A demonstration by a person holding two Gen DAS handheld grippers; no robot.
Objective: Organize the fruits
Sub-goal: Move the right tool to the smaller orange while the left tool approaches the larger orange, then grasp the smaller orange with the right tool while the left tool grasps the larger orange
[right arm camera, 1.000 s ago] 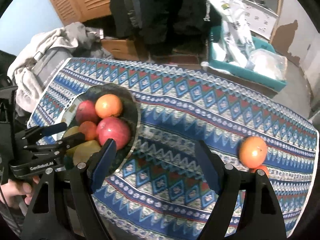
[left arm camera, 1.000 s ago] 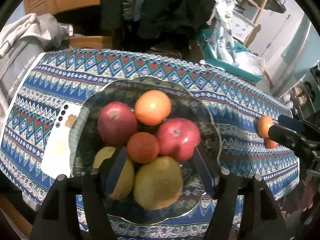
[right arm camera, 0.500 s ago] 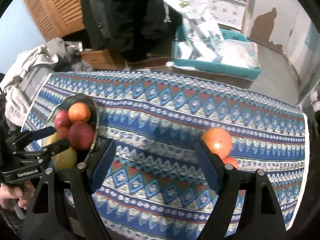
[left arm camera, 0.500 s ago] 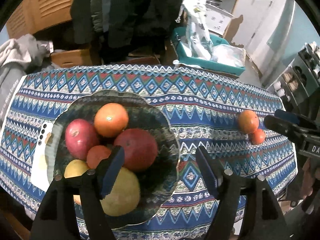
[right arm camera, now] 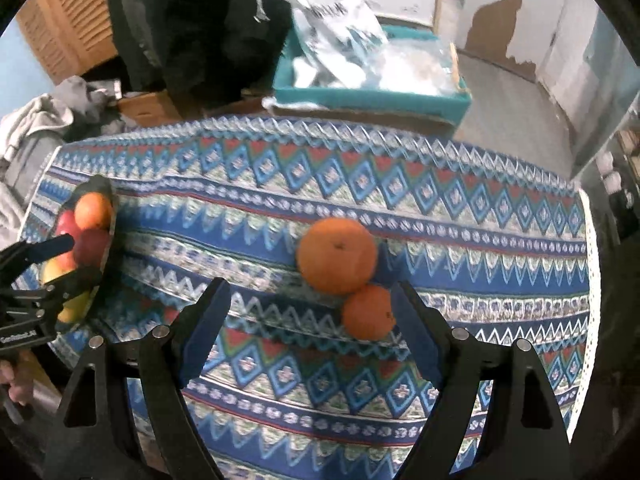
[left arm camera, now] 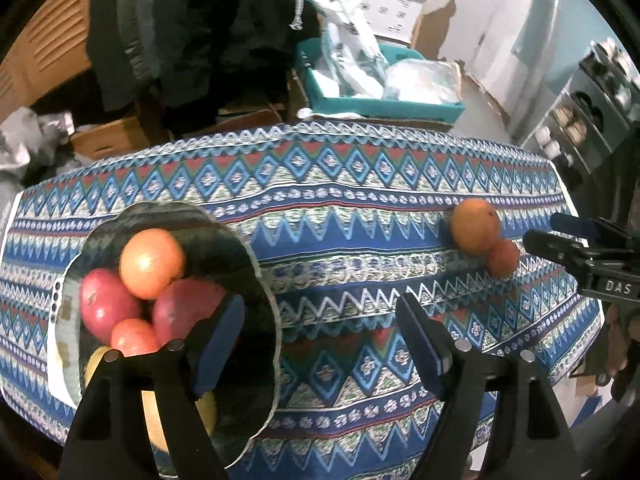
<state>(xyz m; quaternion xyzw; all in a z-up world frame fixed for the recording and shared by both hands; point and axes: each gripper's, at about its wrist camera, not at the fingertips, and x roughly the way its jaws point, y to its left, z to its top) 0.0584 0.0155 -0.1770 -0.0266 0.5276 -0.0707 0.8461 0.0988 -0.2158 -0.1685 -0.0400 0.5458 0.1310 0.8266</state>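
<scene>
A dark glass plate (left arm camera: 258,252) on the patterned tablecloth holds an orange (left arm camera: 150,262), two red apples (left arm camera: 106,308), a small tangerine (left arm camera: 134,336) and yellow pears partly hidden behind my left finger. My left gripper (left arm camera: 320,328) hangs over bare cloth just right of the plate, its jaws opening with nothing between them. A large orange (right arm camera: 338,256) and a small orange (right arm camera: 366,312) lie touching near the table's right end. My right gripper (right arm camera: 310,300) is open above them, its jaws opening slightly. The small orange sits just inside its right finger, and the large one lies beyond the tips.
A teal crate (right arm camera: 372,96) with plastic bags stands beyond the table's far edge, beside dark hanging clothes (left arm camera: 192,40) and a cardboard box (right arm camera: 148,108). A white phone (left arm camera: 56,320) lies under the plate's left rim. The tablecloth's right edge (right arm camera: 590,240) is close to the oranges.
Both grippers have swept to the right. The left one came off the fruit plate onto bare cloth and spread its jaws wider. The right one now frames the two oranges.
</scene>
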